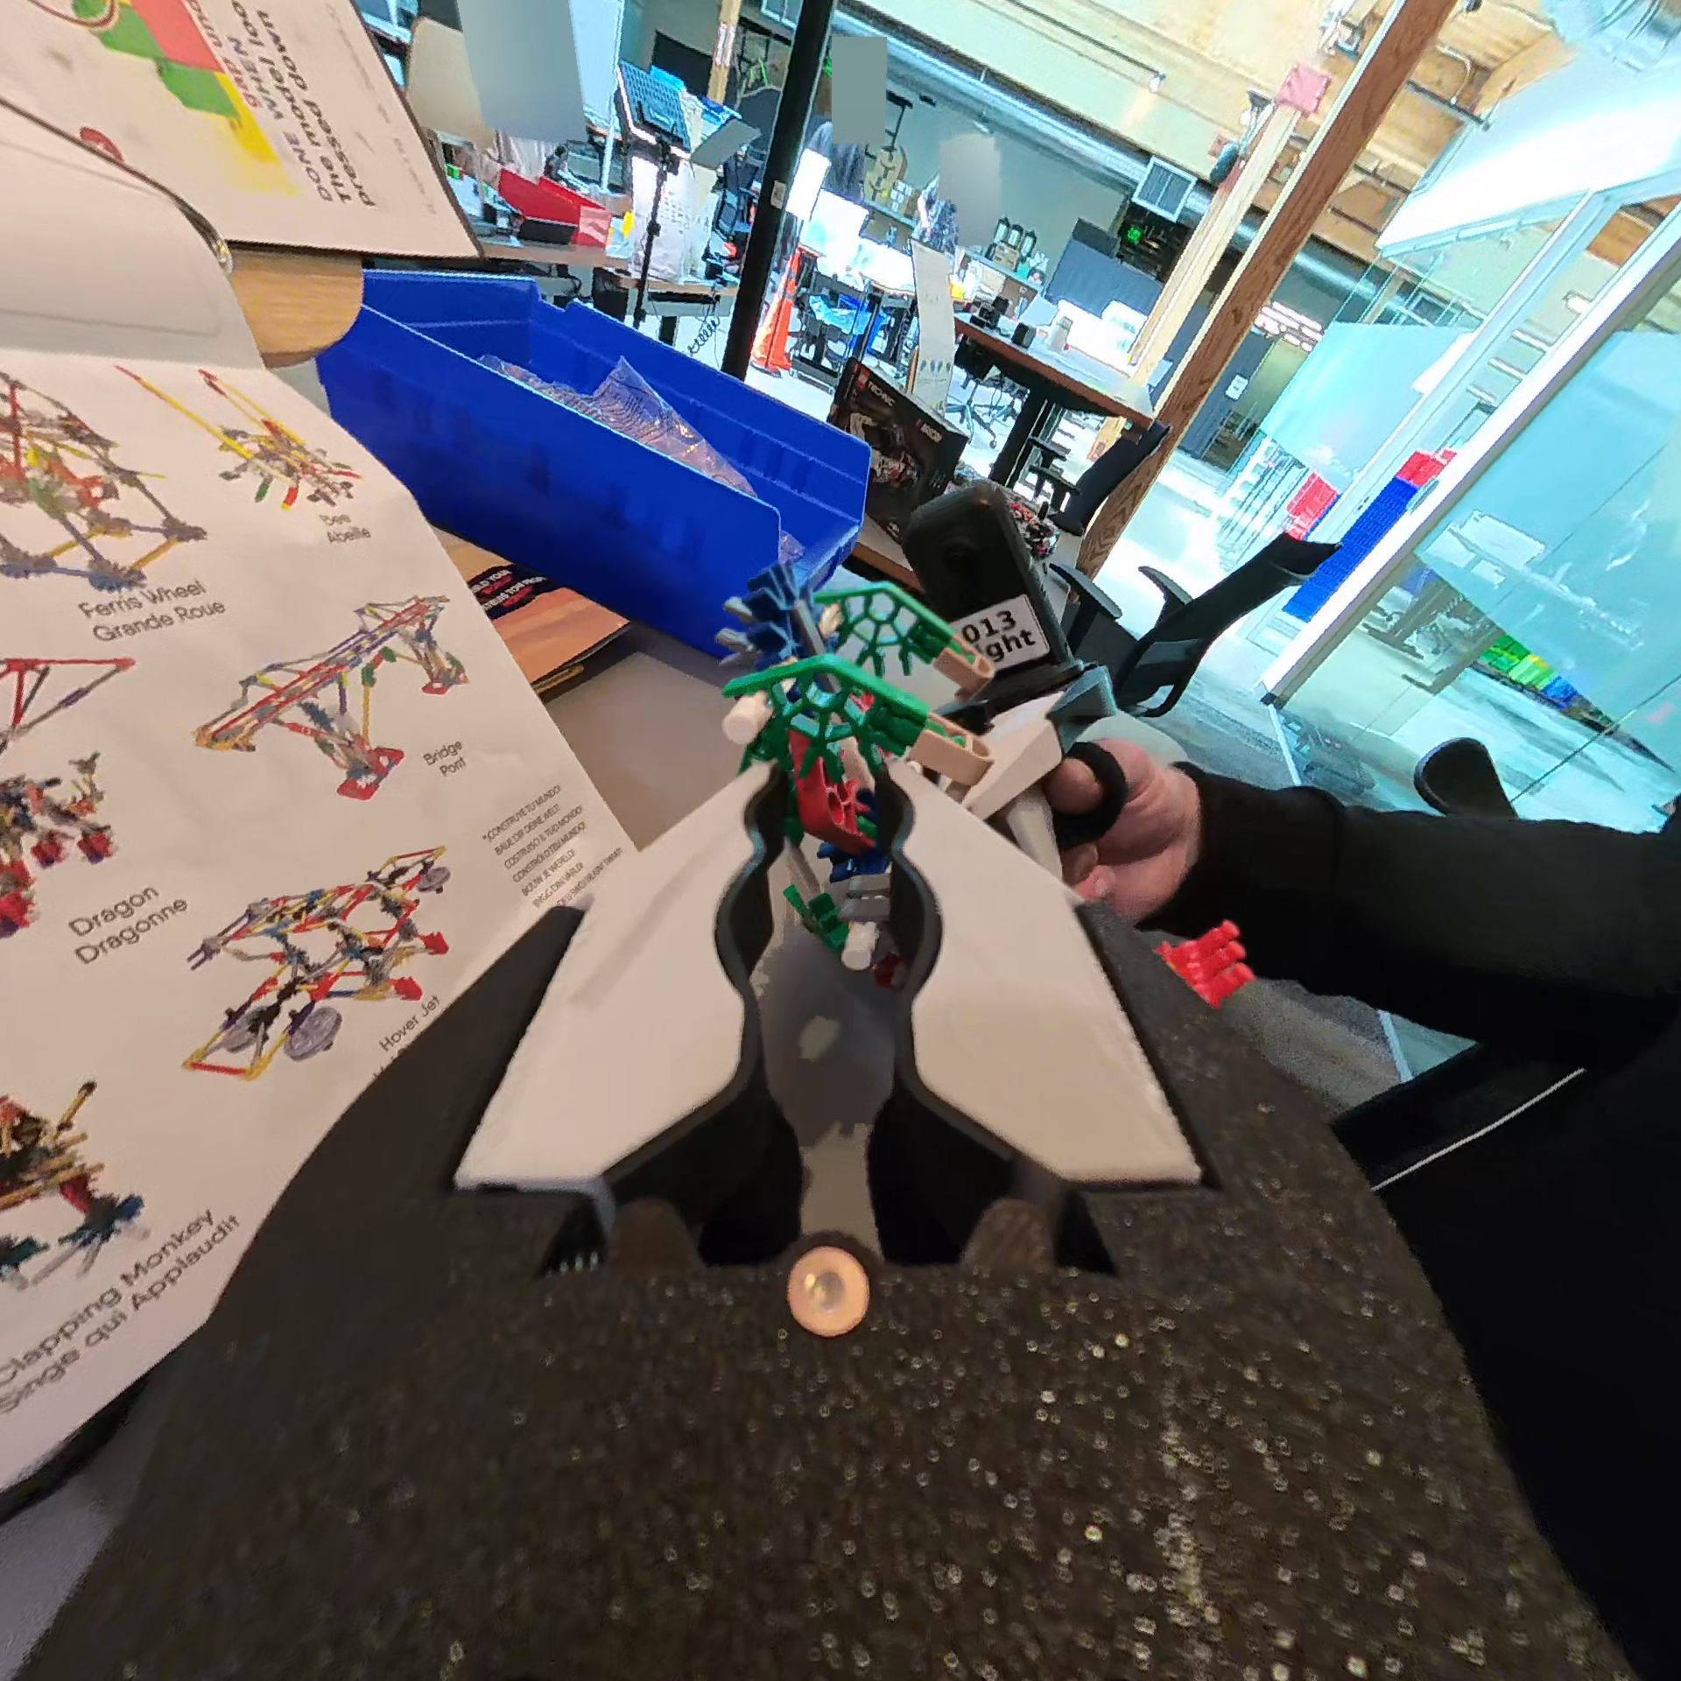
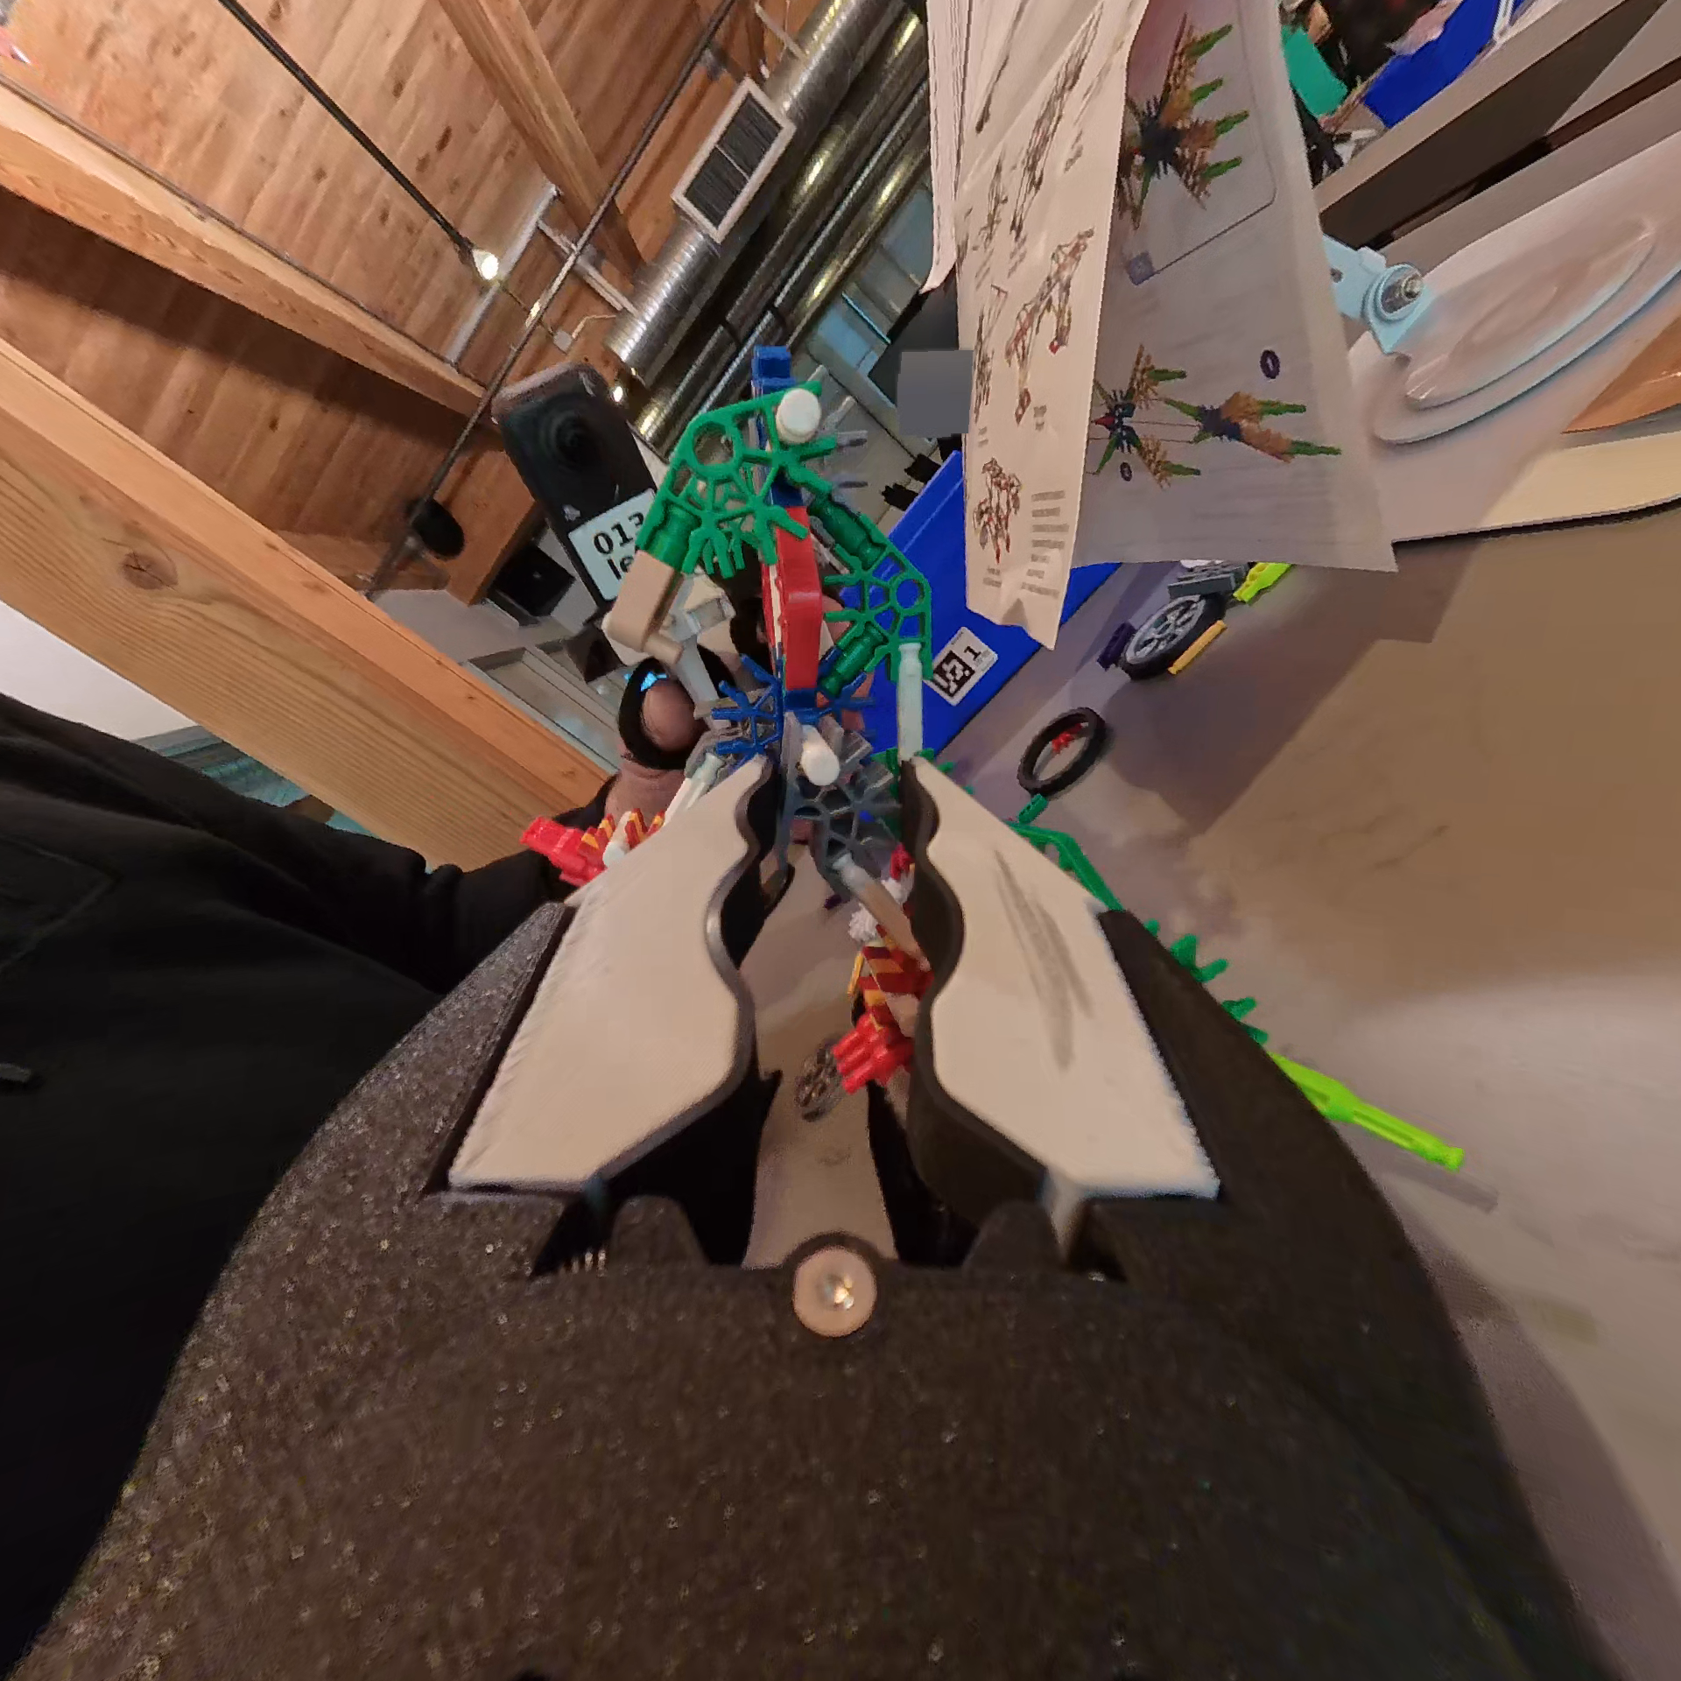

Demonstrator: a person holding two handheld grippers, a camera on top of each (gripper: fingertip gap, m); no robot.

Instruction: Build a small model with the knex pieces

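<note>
A: Where does the left wrist view look from?
B: Along its own fingers, close up on the toy model (image 1: 823, 737), facing the far workshop and the blue bin (image 1: 582, 455).
A: And the right wrist view?
B: Equally close, tilted towards the ceiling beams; both share the model (image 2: 782, 582) and bin (image 2: 946, 546).

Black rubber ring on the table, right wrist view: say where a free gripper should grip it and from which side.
The black rubber ring seems to lie flat on the grey table, clear of the other pieces. Come from above and pinch one side of its band, one finger in the hole and one outside; lying flat, its outer edge probably offers little to squeeze.
</note>
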